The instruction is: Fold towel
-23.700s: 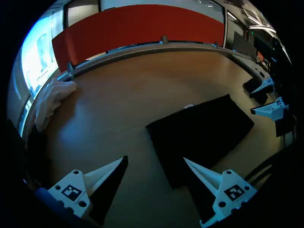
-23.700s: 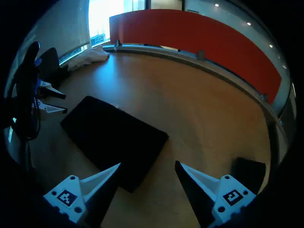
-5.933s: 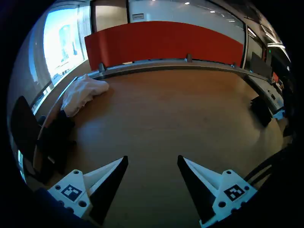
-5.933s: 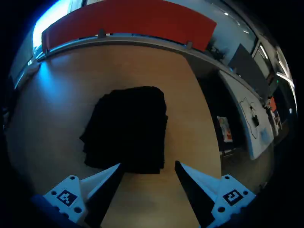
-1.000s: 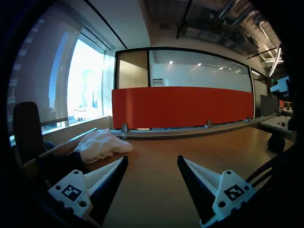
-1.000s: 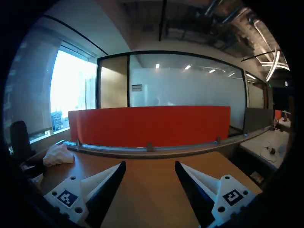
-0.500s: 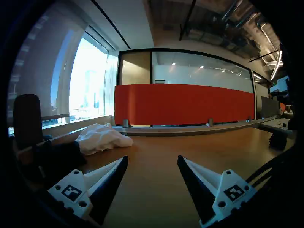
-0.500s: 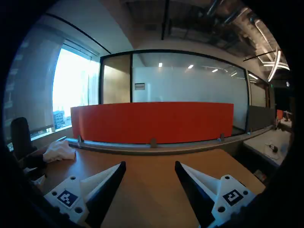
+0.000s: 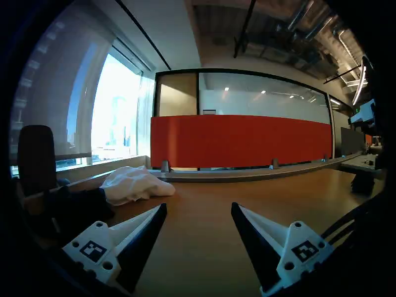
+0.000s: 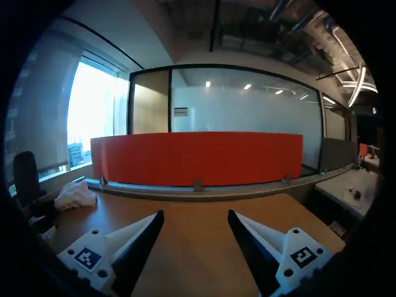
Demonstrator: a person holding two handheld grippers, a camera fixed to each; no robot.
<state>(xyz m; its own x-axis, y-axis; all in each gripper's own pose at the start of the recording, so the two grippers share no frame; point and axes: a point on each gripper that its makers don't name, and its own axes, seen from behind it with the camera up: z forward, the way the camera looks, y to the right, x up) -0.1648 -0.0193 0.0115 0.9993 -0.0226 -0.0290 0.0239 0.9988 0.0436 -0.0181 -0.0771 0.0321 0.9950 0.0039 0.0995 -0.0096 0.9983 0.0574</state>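
Two tools hang wide open, holding nothing, above the bench (image 9: 208, 195): the left hand-held gripper (image 9: 198, 205) and the right hand-held gripper (image 10: 195, 213). A white towel (image 9: 133, 184) lies bunched up at the bench's far left end. It looks soft, light and floppy, so pinch a loose edge. No writing is big enough to read.

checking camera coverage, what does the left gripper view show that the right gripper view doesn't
Left gripper view: a dark bundle sitting at the table's far right end. Right gripper view: a neighbouring white desk beyond the table's right edge. Both: the wooden table, the red divider, the white cloth pile at the left and the bright window.
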